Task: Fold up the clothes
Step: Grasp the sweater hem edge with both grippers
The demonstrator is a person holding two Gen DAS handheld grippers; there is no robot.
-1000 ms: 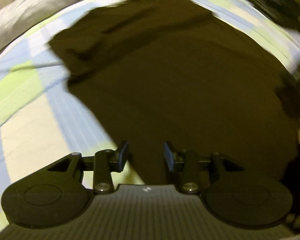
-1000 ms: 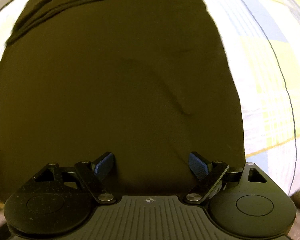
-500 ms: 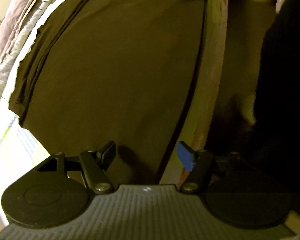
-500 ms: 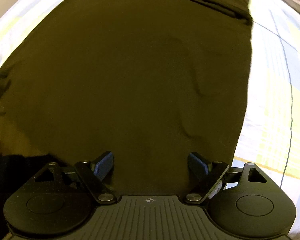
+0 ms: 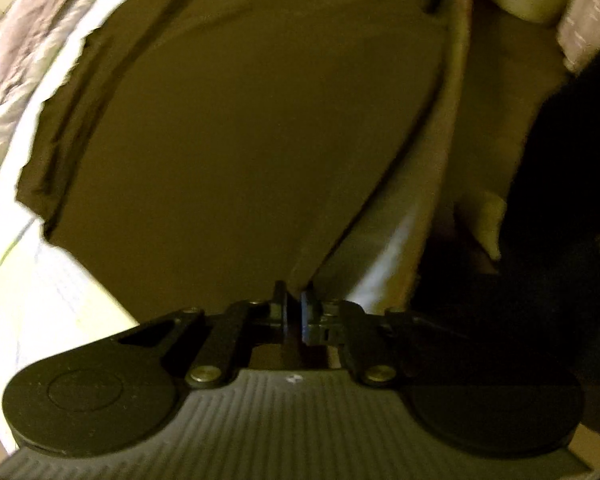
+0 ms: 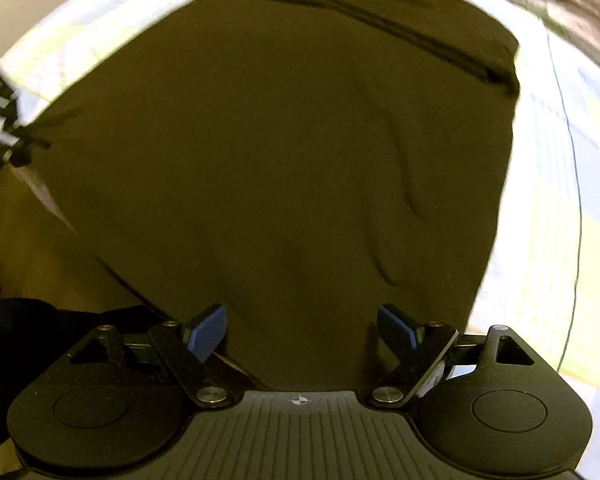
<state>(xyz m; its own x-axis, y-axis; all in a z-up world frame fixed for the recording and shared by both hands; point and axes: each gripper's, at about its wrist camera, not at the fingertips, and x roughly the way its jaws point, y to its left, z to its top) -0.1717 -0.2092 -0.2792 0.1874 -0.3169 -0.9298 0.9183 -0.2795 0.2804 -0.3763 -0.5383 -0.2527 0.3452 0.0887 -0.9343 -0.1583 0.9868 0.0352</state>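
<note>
The left gripper has its jaws drawn nearly together, pinching the near corner of the dark brown garment where its edge runs down to a point between the pads. From that pinched corner the cloth's hem rises as a taut, straight line up and to the right, alongside the edge of the bed. Beyond that edge, in the left wrist view, lie a dim floor and a deep shadowed mass on the right; what that mass is cannot be told.

The right gripper stands with its jaws wide apart, the blue pads splayed to either side and nothing pressed between them. It hangs over the near part of the same garment; whether its fingertips touch the cloth cannot be told.

The garment lies spread across the checked bedsheet, which shows pale blue, yellow-green and white squares. The cloth is mostly flat, with a long curved wrinkle to the right of its middle and a folded band of layered fabric along its far edge. A rumpled grey-pink blanket lies bunched past the sheet on the far left of the left wrist view. No containers are in either view.
</note>
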